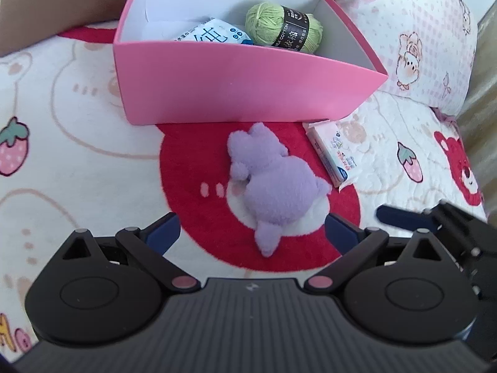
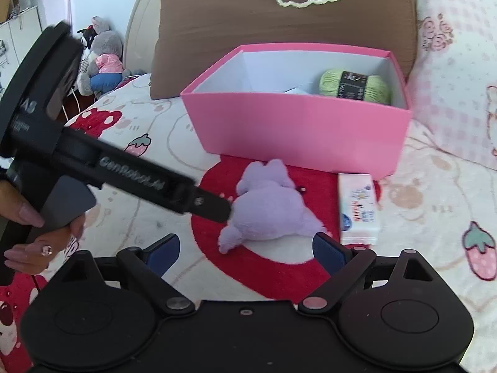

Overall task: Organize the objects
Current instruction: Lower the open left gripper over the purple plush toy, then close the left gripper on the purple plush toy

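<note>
A purple plush toy (image 1: 273, 183) lies on the bed blanket in front of a pink box (image 1: 236, 84). The box holds a green yarn ball (image 1: 282, 28) and a white wipes pack (image 1: 214, 34). A small tissue pack (image 1: 335, 152) lies right of the plush. My left gripper (image 1: 253, 233) is open, its fingers either side of the plush's near end, empty. My right gripper (image 2: 247, 247) is open and empty, just short of the plush (image 2: 273, 205). The left gripper's finger (image 2: 214, 206) reaches the plush's left side in the right wrist view. The box (image 2: 298, 130), yarn (image 2: 354, 85) and tissue pack (image 2: 357, 208) show there too.
A brown pillow (image 2: 279, 25) stands behind the box and a pink checked pillow (image 1: 413, 31) lies to its right. Stuffed toys (image 2: 102, 59) sit at the far left beside the headboard. The right gripper's finger (image 1: 400, 217) shows at the right in the left wrist view.
</note>
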Action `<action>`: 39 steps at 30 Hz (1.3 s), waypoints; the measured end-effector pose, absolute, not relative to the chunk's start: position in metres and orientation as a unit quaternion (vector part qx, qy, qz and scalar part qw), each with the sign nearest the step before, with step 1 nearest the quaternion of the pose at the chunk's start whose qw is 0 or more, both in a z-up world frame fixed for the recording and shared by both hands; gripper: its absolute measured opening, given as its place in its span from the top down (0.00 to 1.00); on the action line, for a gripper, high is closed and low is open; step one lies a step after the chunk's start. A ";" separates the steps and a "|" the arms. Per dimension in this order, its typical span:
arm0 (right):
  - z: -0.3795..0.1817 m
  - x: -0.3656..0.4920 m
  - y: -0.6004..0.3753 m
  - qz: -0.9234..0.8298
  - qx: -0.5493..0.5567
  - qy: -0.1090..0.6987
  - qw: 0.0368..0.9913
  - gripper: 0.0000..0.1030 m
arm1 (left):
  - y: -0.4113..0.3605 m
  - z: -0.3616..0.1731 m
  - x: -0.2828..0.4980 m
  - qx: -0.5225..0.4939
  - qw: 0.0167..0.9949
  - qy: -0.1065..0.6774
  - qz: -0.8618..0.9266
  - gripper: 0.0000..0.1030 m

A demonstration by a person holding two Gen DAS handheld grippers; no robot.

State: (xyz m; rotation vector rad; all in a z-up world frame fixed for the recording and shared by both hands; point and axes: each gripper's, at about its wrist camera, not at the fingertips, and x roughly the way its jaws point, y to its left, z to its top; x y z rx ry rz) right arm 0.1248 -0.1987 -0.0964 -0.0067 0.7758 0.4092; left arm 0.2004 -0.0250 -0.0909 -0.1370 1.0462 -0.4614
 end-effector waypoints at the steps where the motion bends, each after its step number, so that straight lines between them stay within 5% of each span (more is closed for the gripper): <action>1: -0.099 0.127 -0.196 0.198 -0.005 0.377 0.905 0.08 | -0.025 -0.093 0.203 -0.067 0.839 0.495 -0.218 0.03; 7: -0.117 0.136 -0.186 0.196 0.005 0.378 0.905 0.11 | -0.032 -0.103 0.217 -0.056 0.845 0.484 -0.221 0.03; 11: -0.131 0.145 -0.186 0.199 0.028 0.411 0.890 0.25 | -0.028 -0.118 0.234 -0.072 0.836 0.493 -0.232 0.08; 22: -0.133 0.161 -0.202 0.176 0.037 0.414 0.892 0.25 | -0.032 -0.134 0.229 -0.144 0.816 0.491 -0.268 0.65; 25: -0.131 0.159 -0.202 0.174 0.024 0.408 0.896 0.27 | -0.038 -0.133 0.225 -0.146 0.812 0.494 -0.273 0.65; 30: -0.130 0.150 -0.206 0.164 -0.013 0.429 0.888 0.51 | -0.049 -0.130 0.210 -0.118 0.813 0.495 -0.284 0.66; 39: -0.132 0.150 -0.226 0.160 0.053 0.443 0.880 0.43 | -0.040 -0.117 0.211 -0.110 0.826 0.478 -0.278 0.60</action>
